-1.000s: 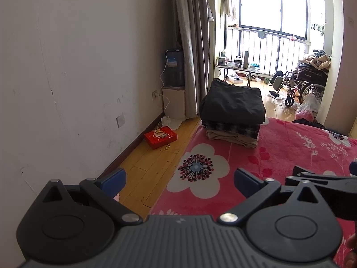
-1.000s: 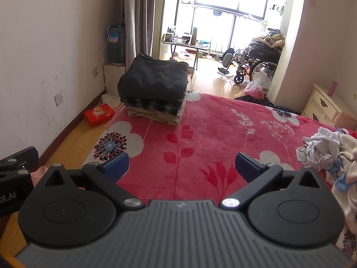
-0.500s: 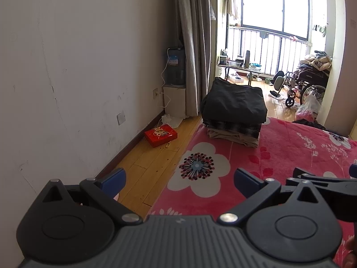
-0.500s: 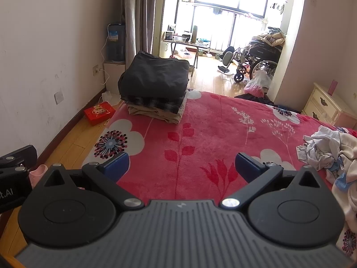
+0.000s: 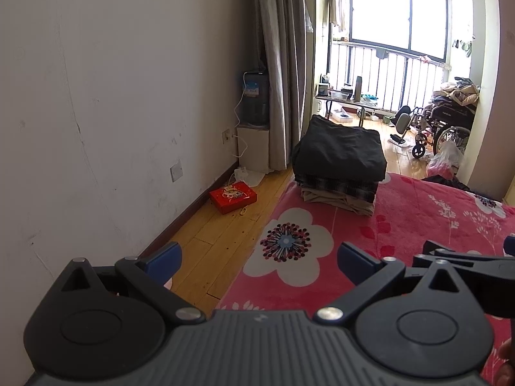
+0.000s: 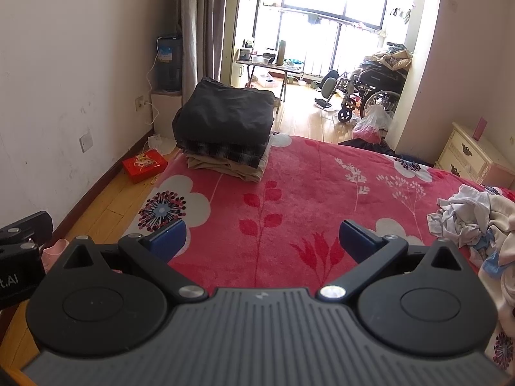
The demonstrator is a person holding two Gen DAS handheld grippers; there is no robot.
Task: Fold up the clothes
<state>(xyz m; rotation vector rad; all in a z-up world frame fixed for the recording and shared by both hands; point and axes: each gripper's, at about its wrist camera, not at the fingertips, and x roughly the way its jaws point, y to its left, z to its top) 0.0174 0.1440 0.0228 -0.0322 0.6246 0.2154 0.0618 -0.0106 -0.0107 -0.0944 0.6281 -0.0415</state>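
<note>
A stack of folded clothes (image 5: 339,164) (image 6: 225,128), black on top, checked and beige below, sits at the far left corner of the bed with the red flowered blanket (image 6: 305,193). A heap of unfolded light clothes (image 6: 476,222) lies at the bed's right edge. My left gripper (image 5: 257,259) hangs open over the bed's near left edge, nothing between its blue fingers. My right gripper (image 6: 262,236) is open too, empty, above the blanket's near part. Part of the right gripper (image 5: 466,263) shows at the right of the left wrist view.
A wall runs along the left with a strip of wooden floor (image 5: 209,241) and a red box (image 5: 233,196) on it. A water dispenser (image 5: 254,122) and curtain stand in the corner. A wheelchair (image 6: 370,93) and a small table are beyond the bed; a cream nightstand (image 6: 473,154) is right.
Both grippers have drifted slightly, so the room view shifts a little. Both stay open and empty; the clothes have not moved.
</note>
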